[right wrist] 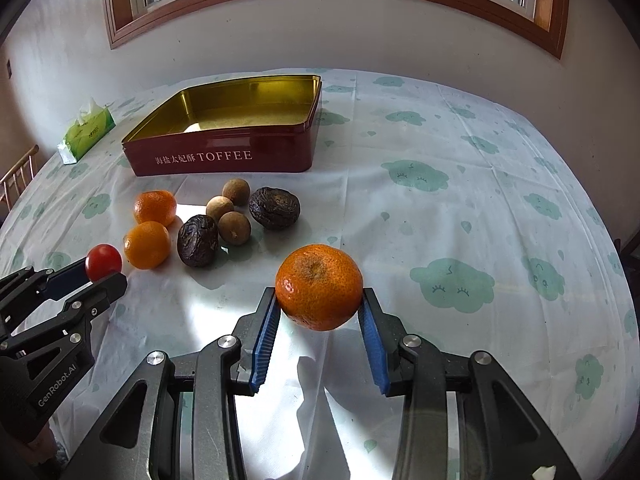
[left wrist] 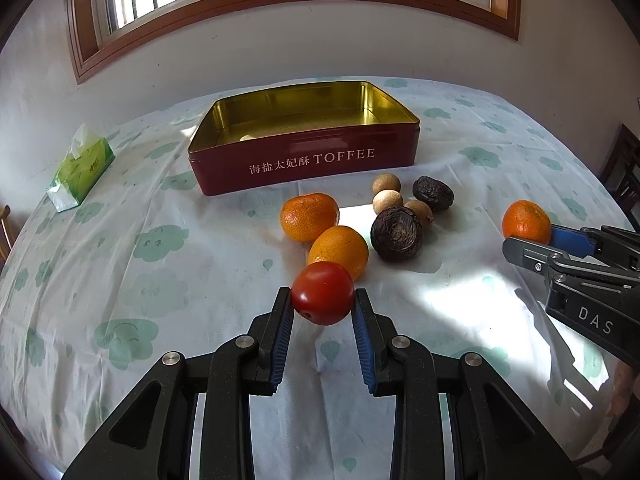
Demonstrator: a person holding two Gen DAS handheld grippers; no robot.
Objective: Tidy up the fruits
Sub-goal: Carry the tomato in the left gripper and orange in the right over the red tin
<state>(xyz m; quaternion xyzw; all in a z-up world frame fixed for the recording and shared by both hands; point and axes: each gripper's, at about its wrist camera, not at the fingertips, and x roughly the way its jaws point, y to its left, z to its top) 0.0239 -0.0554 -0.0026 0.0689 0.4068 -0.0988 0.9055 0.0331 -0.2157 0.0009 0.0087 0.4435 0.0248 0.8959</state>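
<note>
My left gripper (left wrist: pixel 322 300) is shut on a red tomato (left wrist: pixel 322 293), which also shows in the right wrist view (right wrist: pixel 103 262). My right gripper (right wrist: pixel 319 300) is shut on a tangerine (right wrist: pixel 319 286), seen from the left wrist at the right (left wrist: pixel 526 222). On the cloth lie two more tangerines (left wrist: pixel 309 216) (left wrist: pixel 339 252), two dark wrinkled fruits (left wrist: pixel 397 233) (left wrist: pixel 433 193) and three small brown longans (left wrist: pixel 387 201). Behind them stands an open red TOFFEE tin (left wrist: pixel 304 162) (right wrist: pixel 224 158) with a gold inside and a pale thing on its floor.
A green tissue pack (left wrist: pixel 80 168) (right wrist: pixel 86 134) lies at the far left of the table. The table has a white cloth with green clouds (right wrist: pixel 452 284). A wall and a wooden window frame (left wrist: pixel 280 4) stand behind. A chair back (right wrist: pixel 18 178) shows at the left edge.
</note>
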